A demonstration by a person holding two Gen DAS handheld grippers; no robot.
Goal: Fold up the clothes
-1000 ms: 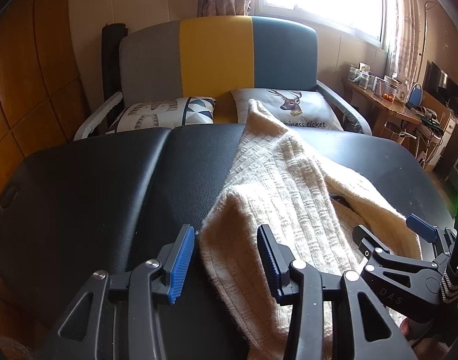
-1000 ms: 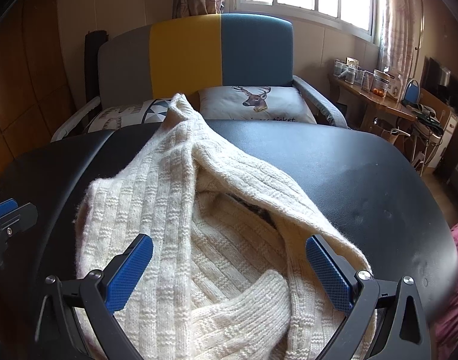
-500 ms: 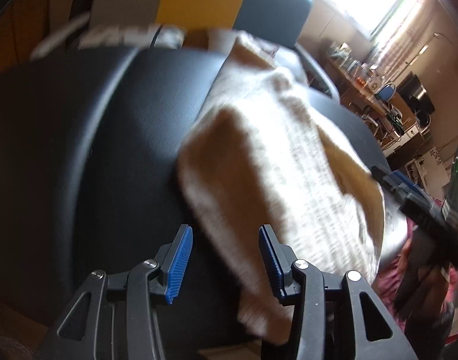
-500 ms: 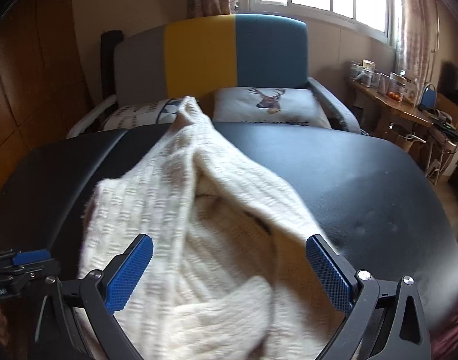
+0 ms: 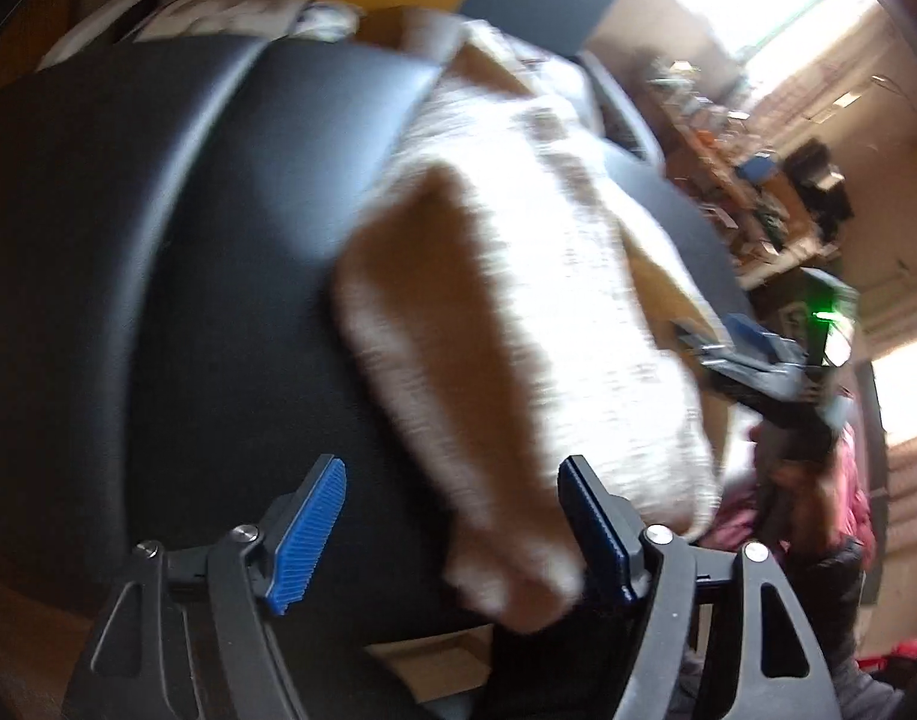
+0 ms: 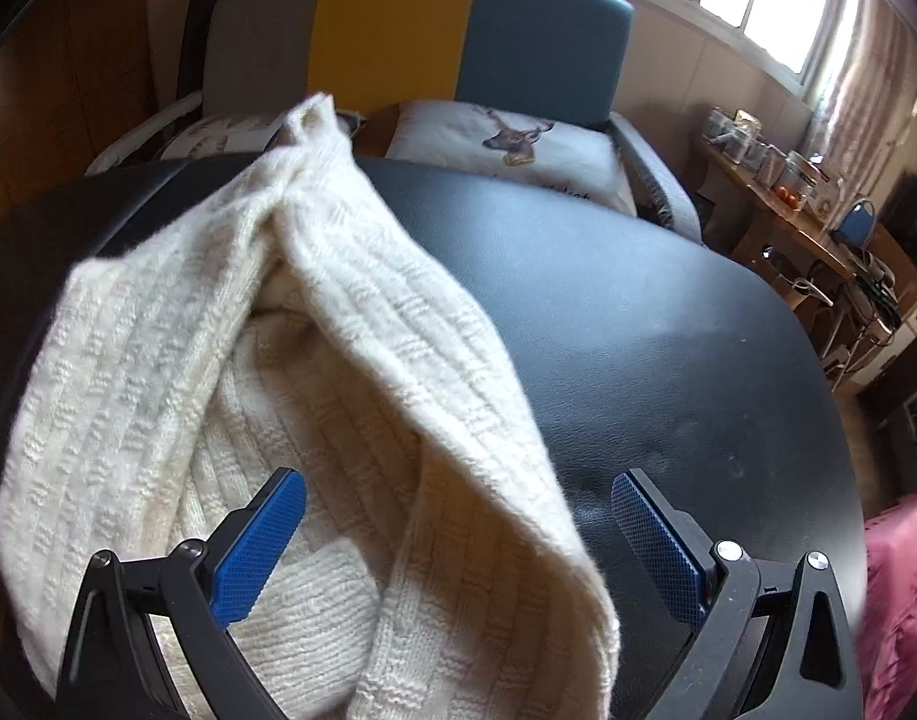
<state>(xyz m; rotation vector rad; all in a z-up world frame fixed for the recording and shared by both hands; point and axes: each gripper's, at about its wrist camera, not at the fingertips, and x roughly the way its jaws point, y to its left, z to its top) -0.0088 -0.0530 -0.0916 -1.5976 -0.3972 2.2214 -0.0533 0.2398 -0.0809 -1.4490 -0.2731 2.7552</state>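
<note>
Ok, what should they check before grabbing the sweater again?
1. Left gripper jaws are opening, sweater edge loose between them: ok.
2. Right gripper open over the sweater's near edge: ok.
3. Sweater lying flat: not ok, it is bunched with a fold through the middle.
4. Sweater fully on the black table: not ok, its far tip hangs past the back edge.
5. Left view sharp enough to aim: not ok, blurred.

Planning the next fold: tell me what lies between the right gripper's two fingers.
In the right wrist view, the right gripper stands open over the cream sweater; its folded edge lies between the fingers, with bare black table on the right.
</note>
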